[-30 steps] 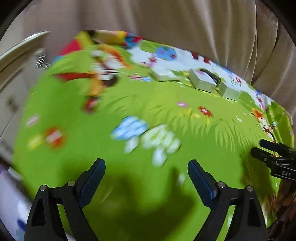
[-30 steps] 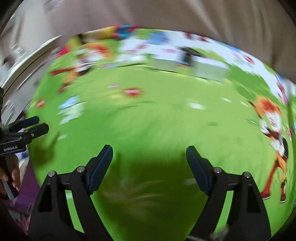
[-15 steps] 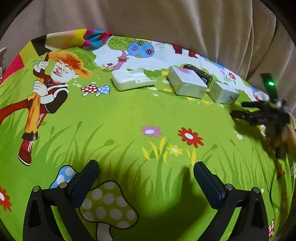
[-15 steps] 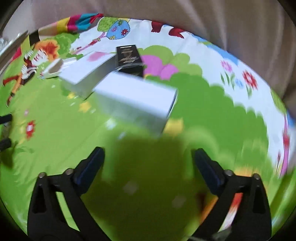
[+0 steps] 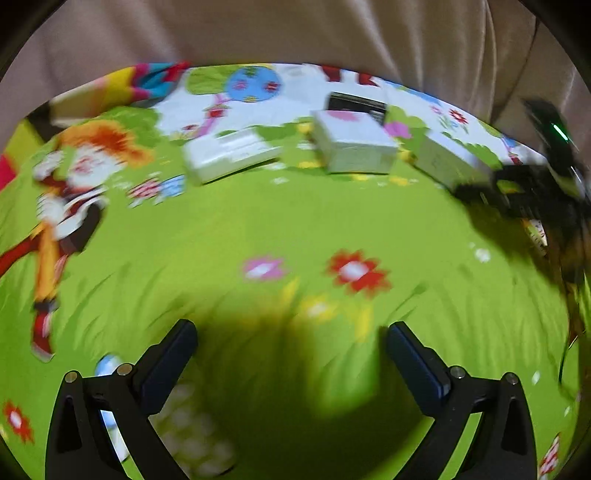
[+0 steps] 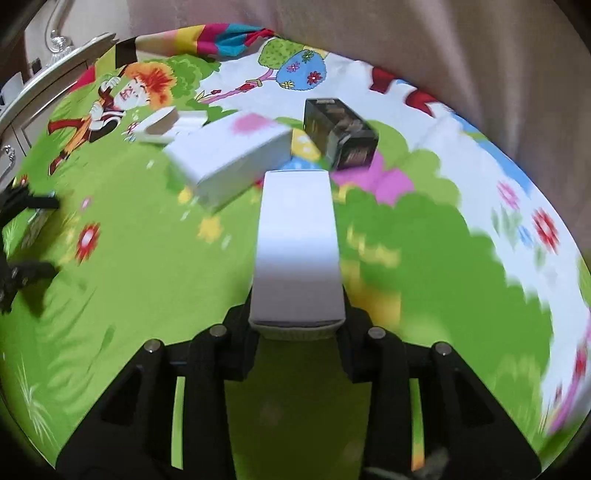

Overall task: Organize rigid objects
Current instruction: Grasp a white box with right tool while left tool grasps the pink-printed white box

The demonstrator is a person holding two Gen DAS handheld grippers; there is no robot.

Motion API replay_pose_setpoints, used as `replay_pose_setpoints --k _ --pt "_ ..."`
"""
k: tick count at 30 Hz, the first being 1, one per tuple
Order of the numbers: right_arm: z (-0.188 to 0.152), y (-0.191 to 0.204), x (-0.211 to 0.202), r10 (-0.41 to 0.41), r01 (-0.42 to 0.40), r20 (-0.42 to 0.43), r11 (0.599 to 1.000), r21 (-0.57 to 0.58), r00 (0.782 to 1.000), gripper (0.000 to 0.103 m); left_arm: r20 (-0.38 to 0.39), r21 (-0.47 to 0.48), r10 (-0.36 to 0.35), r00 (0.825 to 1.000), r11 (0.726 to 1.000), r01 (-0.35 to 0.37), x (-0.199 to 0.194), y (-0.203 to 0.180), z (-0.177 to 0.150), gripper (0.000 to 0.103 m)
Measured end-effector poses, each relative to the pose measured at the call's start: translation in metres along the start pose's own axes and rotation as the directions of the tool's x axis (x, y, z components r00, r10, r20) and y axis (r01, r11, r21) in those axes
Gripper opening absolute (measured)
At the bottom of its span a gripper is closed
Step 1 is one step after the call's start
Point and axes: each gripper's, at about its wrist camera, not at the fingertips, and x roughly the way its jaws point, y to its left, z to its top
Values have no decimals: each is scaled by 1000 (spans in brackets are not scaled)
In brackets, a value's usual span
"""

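My right gripper (image 6: pixel 297 321) is shut on a long white box (image 6: pixel 297 243), which points away from me over the printed green cloth. Behind it lie a larger white box with a pink mark (image 6: pixel 231 155), a black box (image 6: pixel 338 133) and a flat white box (image 6: pixel 166 123). In the left wrist view my left gripper (image 5: pixel 291 354) is open and empty above the cloth. The flat white box (image 5: pixel 231 155), the pink-marked box (image 5: pixel 352 144) and the black box (image 5: pixel 354 103) lie far ahead. The held white box (image 5: pixel 448 162) and my right gripper (image 5: pixel 517 192) are at the right.
A cartoon-printed green cloth (image 5: pixel 221 229) covers the surface. A beige curtain (image 5: pixel 295 33) hangs close behind it. A silver furniture edge (image 6: pixel 55 70) stands at the far left. My left gripper also shows in the right wrist view (image 6: pixel 22 236) at the left edge.
My right gripper has moved up to the long white box and shut on it. My left gripper has moved forward toward the row of boxes and stays open.
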Motion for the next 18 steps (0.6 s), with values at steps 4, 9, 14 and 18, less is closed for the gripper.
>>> replay_pose_setpoints --k 4,9,14,18 --pt "-52 8 -39 -60 56 29 991 119 998 40 -11 20 -48 999 999 48 34 -30 55 103" --pt "-75 15 -54 -110 100 36 973 209 993 40 -21 -121 3 1000 993 -5 87 -35 132 103" --pt "-74 14 -52 -104 93 38 967 236 994 41 24 -63 102 994 993 -100 101 -45 147 67" --pt "-77 13 -54 -105 93 38 967 238 994 40 67 27 17 998 999 -19 59 -56 83 66"
